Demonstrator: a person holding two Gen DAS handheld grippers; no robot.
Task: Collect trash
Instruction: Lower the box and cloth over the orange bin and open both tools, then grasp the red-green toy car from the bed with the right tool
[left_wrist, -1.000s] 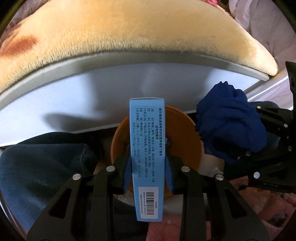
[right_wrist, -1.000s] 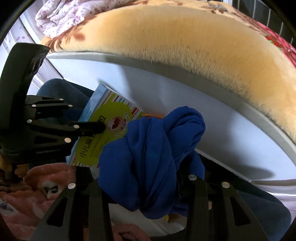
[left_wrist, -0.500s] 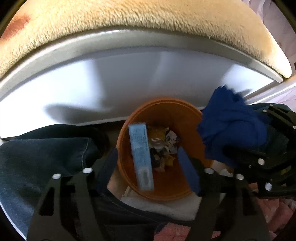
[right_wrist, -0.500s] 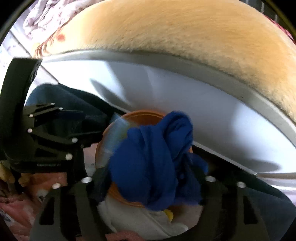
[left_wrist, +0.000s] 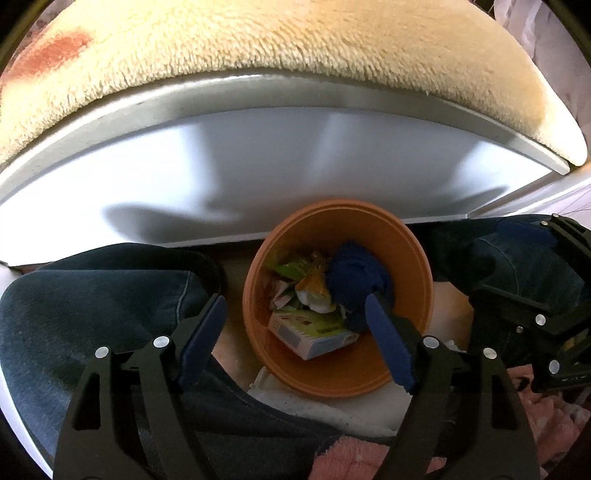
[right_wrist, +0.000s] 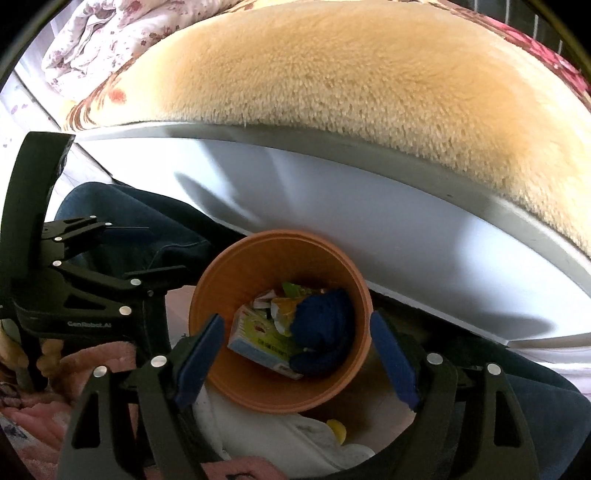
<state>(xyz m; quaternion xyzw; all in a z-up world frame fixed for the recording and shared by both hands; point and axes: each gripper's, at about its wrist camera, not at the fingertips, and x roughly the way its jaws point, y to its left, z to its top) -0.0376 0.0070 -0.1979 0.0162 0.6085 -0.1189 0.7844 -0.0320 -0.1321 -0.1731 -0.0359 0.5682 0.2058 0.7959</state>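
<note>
An orange bin (left_wrist: 413, 288) stands on the floor below both grippers; it also shows in the right wrist view (right_wrist: 258, 387). Inside lie a blue-and-green carton (left_wrist: 314, 334), a crumpled dark blue cloth (left_wrist: 354, 280) and several paper scraps. The carton (right_wrist: 258, 341) and cloth (right_wrist: 325, 325) show in the right wrist view too. My left gripper (left_wrist: 295, 341) is open and empty above the bin. My right gripper (right_wrist: 297, 358) is open and empty above the bin. The left gripper's body (right_wrist: 74, 295) shows at the left of the right wrist view.
A white bed frame (left_wrist: 258, 166) with a fluffy yellow blanket (left_wrist: 258, 37) rises behind the bin. Legs in blue jeans (left_wrist: 92, 314) flank the bin. A white cloth (right_wrist: 288, 439) and pink fabric (left_wrist: 351, 458) lie on the floor in front.
The left gripper opened and dropped the blue carton into the bin. The right gripper opened and dropped the blue cloth in after it. Both stand wide open.
</note>
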